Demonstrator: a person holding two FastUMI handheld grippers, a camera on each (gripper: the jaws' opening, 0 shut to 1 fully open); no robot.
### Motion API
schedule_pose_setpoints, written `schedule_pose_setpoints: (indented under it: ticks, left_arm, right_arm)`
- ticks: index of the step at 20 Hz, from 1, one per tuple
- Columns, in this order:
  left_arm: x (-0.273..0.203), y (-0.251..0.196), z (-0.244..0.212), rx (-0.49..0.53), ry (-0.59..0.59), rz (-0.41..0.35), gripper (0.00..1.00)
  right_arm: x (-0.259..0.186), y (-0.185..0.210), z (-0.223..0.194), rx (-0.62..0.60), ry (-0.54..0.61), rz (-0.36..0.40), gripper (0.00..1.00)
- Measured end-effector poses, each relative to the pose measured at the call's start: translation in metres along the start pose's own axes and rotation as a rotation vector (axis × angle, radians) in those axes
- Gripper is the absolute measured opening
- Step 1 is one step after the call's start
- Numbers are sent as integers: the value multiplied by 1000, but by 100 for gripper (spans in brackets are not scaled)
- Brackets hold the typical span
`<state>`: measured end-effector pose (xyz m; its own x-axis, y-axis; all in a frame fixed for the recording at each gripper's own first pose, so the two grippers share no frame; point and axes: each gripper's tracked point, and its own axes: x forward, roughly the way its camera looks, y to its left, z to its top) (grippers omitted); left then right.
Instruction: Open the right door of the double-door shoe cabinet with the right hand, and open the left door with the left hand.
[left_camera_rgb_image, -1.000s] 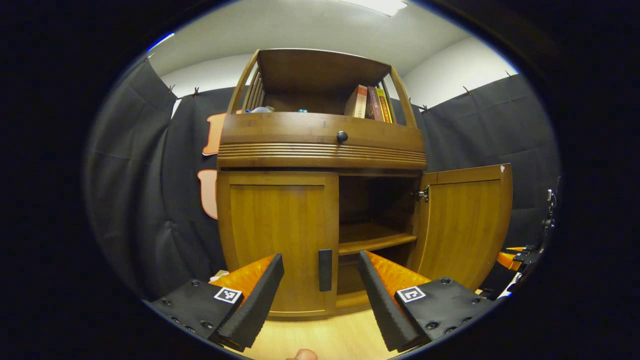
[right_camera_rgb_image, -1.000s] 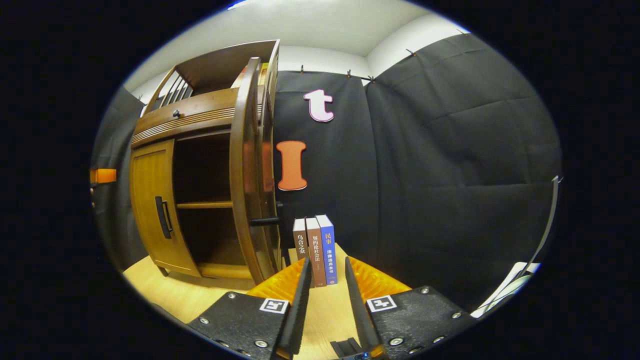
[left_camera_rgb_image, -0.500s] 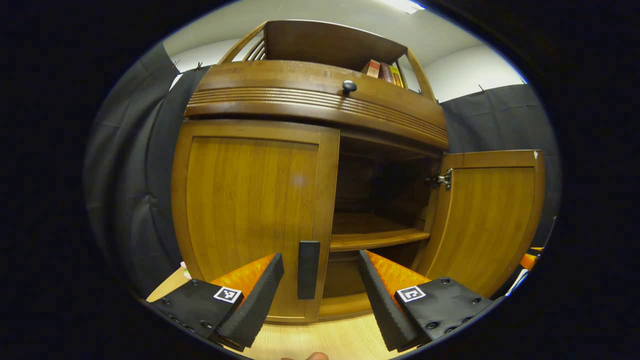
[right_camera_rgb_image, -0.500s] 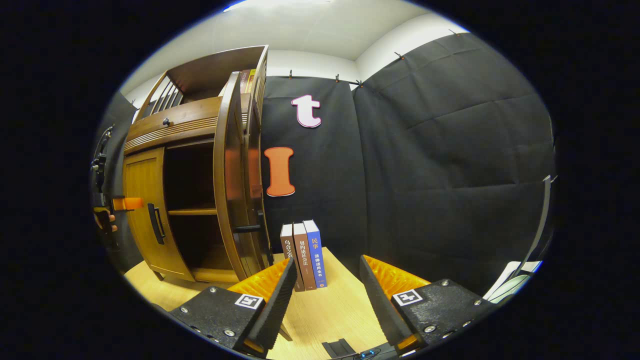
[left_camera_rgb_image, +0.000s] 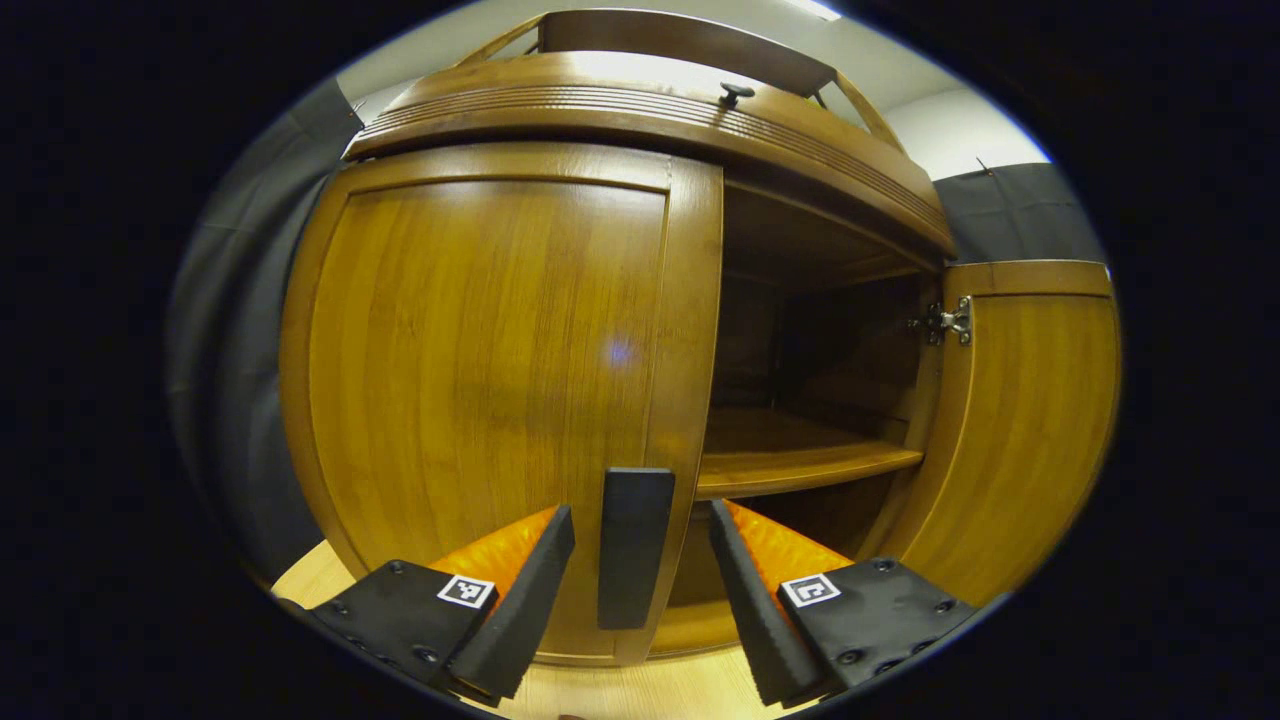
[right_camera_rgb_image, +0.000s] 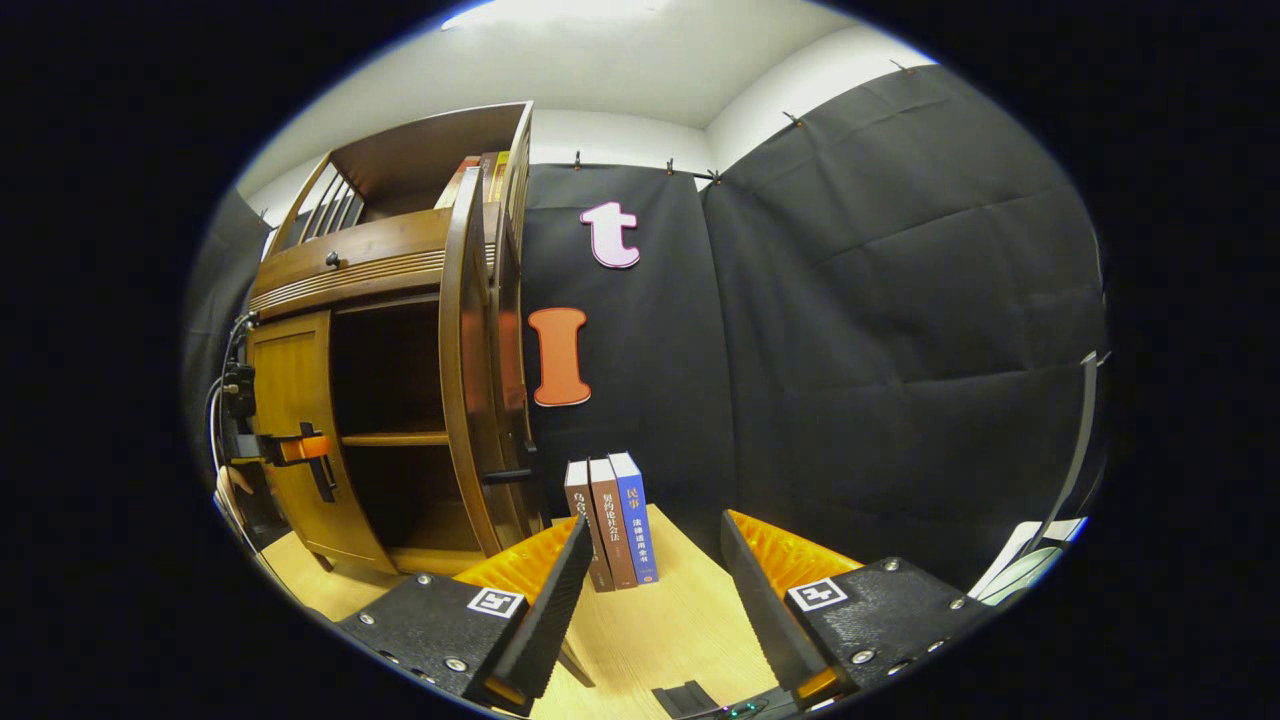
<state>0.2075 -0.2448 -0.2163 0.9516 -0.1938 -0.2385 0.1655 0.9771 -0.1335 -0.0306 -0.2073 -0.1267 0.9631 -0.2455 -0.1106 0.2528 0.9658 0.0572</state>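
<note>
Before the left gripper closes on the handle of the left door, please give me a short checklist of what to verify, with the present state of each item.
1. Left gripper open: ok.
2. Dark vertical bar handle sits between its fingers: ok.
3. Fingers touching the handle: not ok, a gap shows on each side.
4. Brown wooden left door closed, ready to be pulled: ok.
5. Brown wooden right door already swung open: ok.
6. Right gripper open, holding nothing, near the three upright books: ok.
</note>
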Motion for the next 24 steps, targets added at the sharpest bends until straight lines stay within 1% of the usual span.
schedule_pose_setpoints:
  ticks: [2,3,5,6,9,11,13,14,18,19,20,24]
  left_arm:
    - [10,1,-6,4,1,8,87]
    - [12,1,-6,0,-6,6,91]
    - [12,-4,-3,1,-28,-10,76]
    - [11,-2,-2,6,-36,2,69]
    - [12,2,-2,-6,-29,-5,46]
    - [10,3,-7,17,-5,-12,31]
    - [5,2,-7,30,13,-22,27]
    - [1,1,-7,28,19,-30,29]
    - [-21,-2,-8,23,28,-72,27]
    - [-27,-2,-8,26,30,-84,29]
    - [-35,-1,-7,24,35,-100,27]
    - [-70,4,-9,1,54,-172,29]
  right_arm:
    - [-2,3,2,4,-5,6,81]
    - [-3,4,3,5,-7,10,81]
    - [-4,4,5,6,-12,7,81]
    - [-4,5,6,7,-15,7,81]
    - [-5,7,9,7,-19,4,81]
    - [-8,7,12,3,-22,-1,81]
    - [-11,10,14,7,-22,1,81]
    - [-13,13,16,9,-22,3,81]
    - [-27,24,24,-4,-29,9,81]
    - [-31,27,28,-5,-34,12,81]
    - [-36,31,31,-5,-38,15,81]
    - [-49,50,38,14,-41,38,81]
